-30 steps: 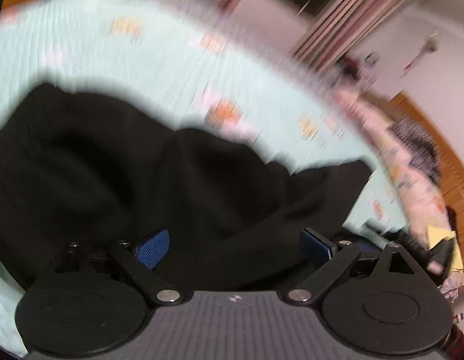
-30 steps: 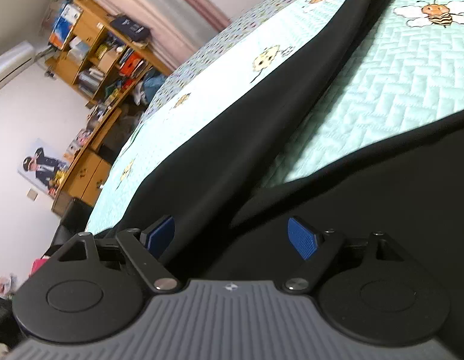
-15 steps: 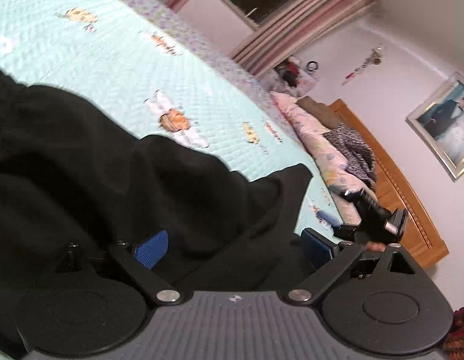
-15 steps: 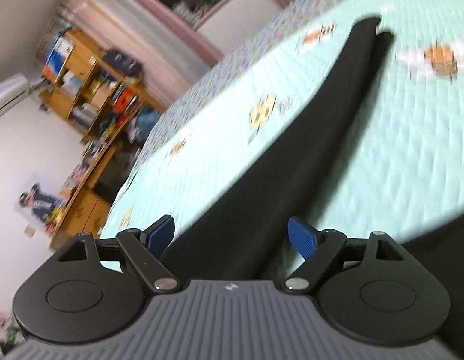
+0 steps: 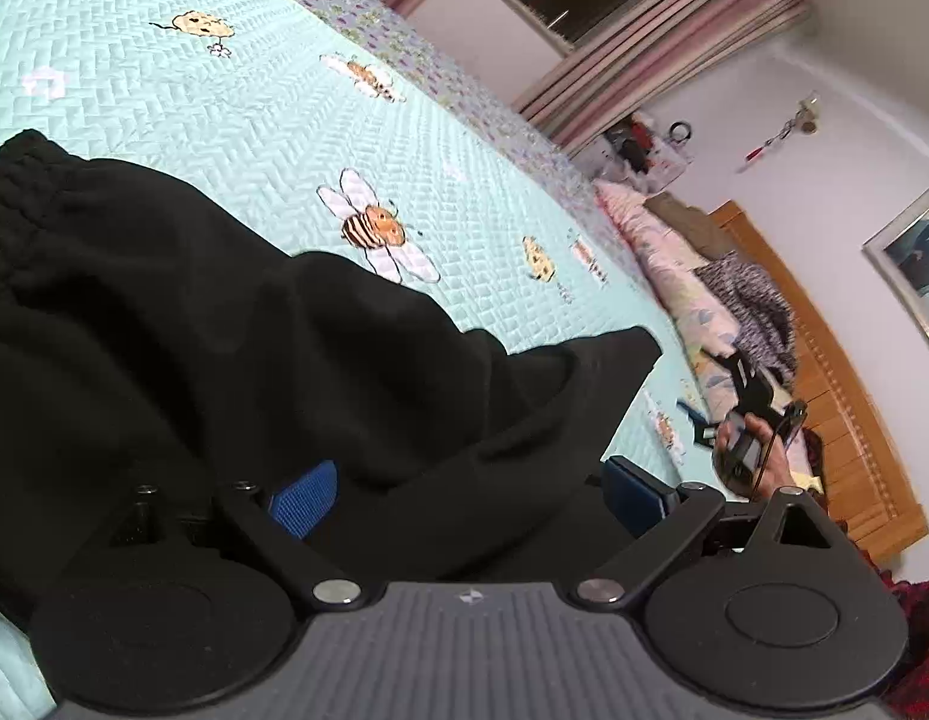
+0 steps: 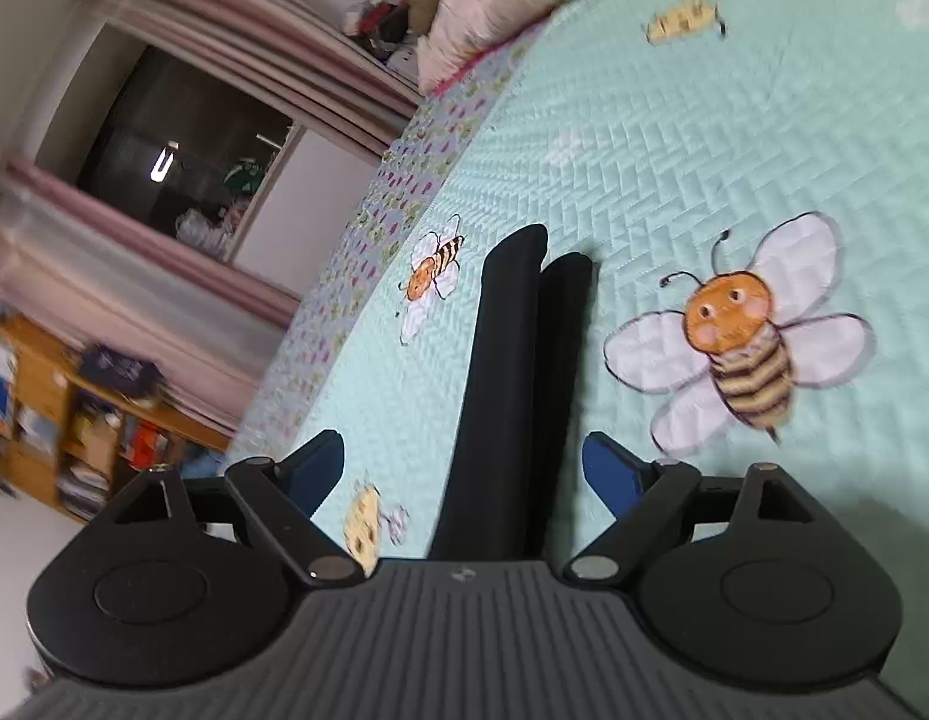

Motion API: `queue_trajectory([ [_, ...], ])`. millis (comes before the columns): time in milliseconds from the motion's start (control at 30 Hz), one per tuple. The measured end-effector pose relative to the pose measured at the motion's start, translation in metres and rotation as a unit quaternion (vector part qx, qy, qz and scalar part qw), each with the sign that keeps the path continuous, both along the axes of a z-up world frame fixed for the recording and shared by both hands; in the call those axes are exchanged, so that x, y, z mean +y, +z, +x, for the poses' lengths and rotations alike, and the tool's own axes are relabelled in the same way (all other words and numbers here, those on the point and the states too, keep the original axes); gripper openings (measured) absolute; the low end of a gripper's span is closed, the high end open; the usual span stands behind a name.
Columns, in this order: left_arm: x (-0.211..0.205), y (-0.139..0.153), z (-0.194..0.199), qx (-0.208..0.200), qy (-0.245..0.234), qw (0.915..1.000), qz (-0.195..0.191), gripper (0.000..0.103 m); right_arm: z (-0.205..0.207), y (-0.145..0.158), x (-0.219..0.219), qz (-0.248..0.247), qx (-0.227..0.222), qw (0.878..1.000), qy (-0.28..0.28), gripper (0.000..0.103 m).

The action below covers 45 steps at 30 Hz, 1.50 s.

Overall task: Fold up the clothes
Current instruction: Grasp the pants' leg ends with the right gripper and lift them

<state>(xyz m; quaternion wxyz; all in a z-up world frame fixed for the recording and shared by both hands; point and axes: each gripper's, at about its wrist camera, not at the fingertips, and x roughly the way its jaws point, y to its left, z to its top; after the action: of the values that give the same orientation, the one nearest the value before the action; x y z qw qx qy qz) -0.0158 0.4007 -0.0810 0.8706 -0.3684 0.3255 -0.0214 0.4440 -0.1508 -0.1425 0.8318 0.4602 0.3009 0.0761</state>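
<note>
Left wrist view: a bed [image 5: 164, 96] with a mint quilt fills the frame, and black trousers [image 5: 194, 330] lie crumpled across its near side, waistband at the far left. The left gripper [image 5: 464, 483] sits low over the bunched cloth; its jaws stand wide, fabric heaped between them, but the pads don't look pressed on it — not a grip, as far as I can tell. At the right edge a hand [image 5: 758, 450] carries the other gripper.

Right wrist view: the two trouser legs [image 6: 512, 372] run straight away side by side, flat on the quilt. The right gripper [image 6: 464, 471] is lined up over them, jaws opening, legs lying between but untouched.

Step, as I read it: lining up to fold the legs. Next move — likely drop the right gripper and pinch both legs together.
</note>
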Motion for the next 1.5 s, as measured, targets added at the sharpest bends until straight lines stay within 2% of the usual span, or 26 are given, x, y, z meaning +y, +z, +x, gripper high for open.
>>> queue_trajectory([
  [67,-0.009,0.003,0.006,0.014,0.000,0.9999,0.008,0.096,0.017,-0.009,-0.006,0.025,-0.009,1.000,0.005,0.087],
  [200,-0.027,0.006,0.022,0.042,-0.001,0.9989,0.018,0.096,0.050,-0.012,-0.012,0.016,-0.036,0.999,0.006,0.087],
  [367,-0.047,0.007,0.040,0.069,-0.005,0.9972,0.028,0.096,0.092,-0.016,-0.019,0.018,-0.046,0.998,0.038,0.087],
  [467,-0.058,0.009,0.051,0.081,-0.014,0.9959,0.037,0.096,0.110,-0.020,-0.021,0.002,-0.032,0.999,0.043,0.087],
  [733,-0.085,0.007,0.074,0.112,-0.039,0.9913,0.057,0.096,0.133,-0.038,-0.031,0.017,-0.013,0.999,0.050,0.086],
  [833,-0.091,0.007,0.078,0.122,-0.044,0.9898,0.058,0.096,0.142,-0.042,-0.027,0.024,-0.022,0.997,0.070,0.079],
  [900,-0.095,0.007,0.078,0.127,-0.044,0.9892,0.059,0.096,0.147,-0.043,-0.020,0.009,-0.014,0.996,0.089,0.066],
  [933,-0.097,0.007,0.079,0.129,-0.044,0.9889,0.059,0.096,0.150,-0.044,-0.016,-0.002,-0.010,0.995,0.099,0.051],
  [967,-0.098,0.008,0.078,0.131,-0.044,0.9887,0.058,0.096,0.150,-0.043,-0.012,-0.018,-0.007,0.994,0.103,0.031],
  [1033,-0.101,0.007,0.079,0.134,-0.044,0.9886,0.053,0.096,0.148,-0.040,-0.006,-0.043,-0.003,0.993,0.110,0.009],
  [1100,-0.104,0.005,0.078,0.137,-0.046,0.9887,0.041,0.096,0.142,-0.033,-0.001,-0.068,-0.008,0.991,0.117,0.008],
  [1200,-0.110,0.003,0.078,0.136,-0.056,0.9890,0.021,0.096,0.122,-0.012,-0.004,-0.077,-0.031,0.990,0.111,0.008],
  [1300,-0.122,0.006,0.073,0.125,-0.069,0.9895,0.018,0.096,0.095,0.020,-0.011,-0.073,-0.066,0.990,0.100,0.008],
  [1433,-0.133,0.013,0.062,0.106,-0.082,0.9909,0.012,0.096,0.049,0.074,-0.032,-0.044,-0.111,0.989,0.086,0.008],
  [1500,-0.136,0.016,0.052,0.096,-0.087,0.9916,0.005,0.096,0.013,0.101,-0.055,-0.012,-0.129,0.988,0.079,0.008],
])
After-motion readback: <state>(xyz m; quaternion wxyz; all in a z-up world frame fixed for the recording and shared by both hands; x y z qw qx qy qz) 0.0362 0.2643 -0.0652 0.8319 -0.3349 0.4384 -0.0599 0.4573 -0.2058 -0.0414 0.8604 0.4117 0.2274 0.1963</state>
